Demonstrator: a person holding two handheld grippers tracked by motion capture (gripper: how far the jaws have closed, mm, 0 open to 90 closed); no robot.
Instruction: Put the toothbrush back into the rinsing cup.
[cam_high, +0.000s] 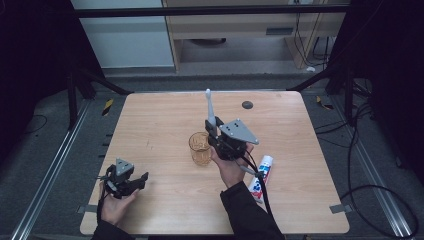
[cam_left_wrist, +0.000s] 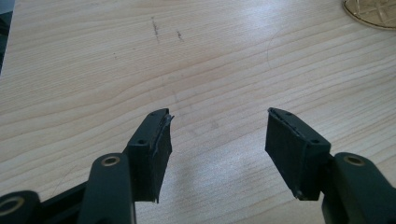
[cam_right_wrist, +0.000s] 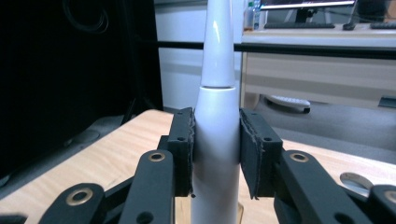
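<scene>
We are clamping the right claw (cam_right_wrist: 215, 154) on the toothbrush (cam_right_wrist: 215, 135), holding it upright at three o'clock of the cup (cam_high: 200, 148) for dropping in. Our left claw (cam_left_wrist: 217, 149) is resting apart, empty, on the table (cam_high: 165, 115).

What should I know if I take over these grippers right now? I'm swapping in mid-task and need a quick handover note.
Right gripper: shut on the white electric toothbrush, held upright, brush head up, beside the amber glass cup.
Left gripper: open, holding nothing, low over bare table near the front left corner.
Toothpaste tube: lying on the table to the right of the right forearm.
Done: toothbrush gripped and off the table.
Left, as it looks: probably set the toothbrush into the cup; it is not in the cup yet. The toothpaste is untouched.
</scene>
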